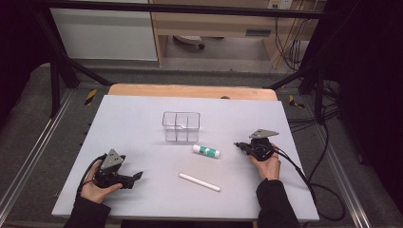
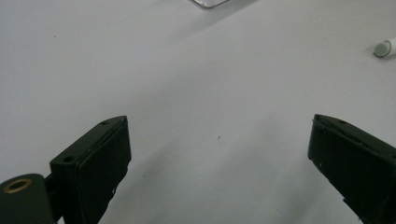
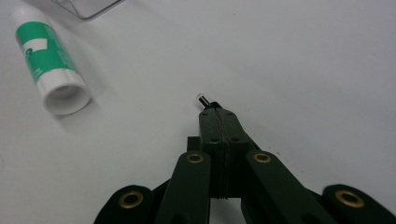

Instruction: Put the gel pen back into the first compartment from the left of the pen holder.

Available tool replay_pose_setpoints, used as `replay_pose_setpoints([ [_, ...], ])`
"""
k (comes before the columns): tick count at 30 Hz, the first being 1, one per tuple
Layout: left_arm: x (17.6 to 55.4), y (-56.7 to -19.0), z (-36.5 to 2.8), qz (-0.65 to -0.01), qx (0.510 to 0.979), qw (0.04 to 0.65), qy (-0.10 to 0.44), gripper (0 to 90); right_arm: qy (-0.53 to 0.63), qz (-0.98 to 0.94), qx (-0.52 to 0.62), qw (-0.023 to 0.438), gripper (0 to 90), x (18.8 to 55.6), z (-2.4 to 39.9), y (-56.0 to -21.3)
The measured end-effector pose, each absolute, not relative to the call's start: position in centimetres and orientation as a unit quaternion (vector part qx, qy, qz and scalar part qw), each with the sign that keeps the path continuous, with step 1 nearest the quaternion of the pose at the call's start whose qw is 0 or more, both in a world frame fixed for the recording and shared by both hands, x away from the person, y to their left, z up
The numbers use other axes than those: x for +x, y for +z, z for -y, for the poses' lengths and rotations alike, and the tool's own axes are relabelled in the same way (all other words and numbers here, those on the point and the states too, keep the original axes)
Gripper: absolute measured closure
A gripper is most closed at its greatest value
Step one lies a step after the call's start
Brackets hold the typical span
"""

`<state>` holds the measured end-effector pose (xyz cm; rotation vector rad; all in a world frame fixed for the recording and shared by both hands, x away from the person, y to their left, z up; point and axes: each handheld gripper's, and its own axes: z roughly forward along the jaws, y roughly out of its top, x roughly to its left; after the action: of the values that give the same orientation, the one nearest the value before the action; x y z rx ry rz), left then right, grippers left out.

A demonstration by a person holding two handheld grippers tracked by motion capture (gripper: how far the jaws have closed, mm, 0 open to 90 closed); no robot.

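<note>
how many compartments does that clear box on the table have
4, in a two-by-two grid inside the clear box: two on the far side, two on the near side, all see-through.

Black sleeves point(image 1: 272, 202); black gripper point(image 3: 215, 108), brass-coloured screws, apparently.

We work in a lab: black metal frame point(image 1: 62, 61), loose black cables point(image 1: 290, 42), grey carpeted floor point(image 1: 28, 123) around our white counter point(image 1: 142, 123).

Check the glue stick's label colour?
Green with white markings on the glue stick, on a white tube; clearest in the right gripper view.
</note>
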<state>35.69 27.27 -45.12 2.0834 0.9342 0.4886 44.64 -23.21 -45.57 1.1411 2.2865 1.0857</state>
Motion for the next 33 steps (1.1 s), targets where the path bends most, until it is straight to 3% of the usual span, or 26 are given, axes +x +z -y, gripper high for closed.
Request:
replay_pose_setpoints([
  [24,35.7,-45.1,-27.1,-0.364,0.823,0.391,0.192,5.7,0.383,-0.798,0.424,0.193,90.0,46.6,23.7,-45.9],
  [33,35.6,-45.2,-27.0,-0.363,0.824,0.391,0.19,5.8,0.391,-0.78,0.434,0.222,90.0,46.2,25.6,-43.9],
])
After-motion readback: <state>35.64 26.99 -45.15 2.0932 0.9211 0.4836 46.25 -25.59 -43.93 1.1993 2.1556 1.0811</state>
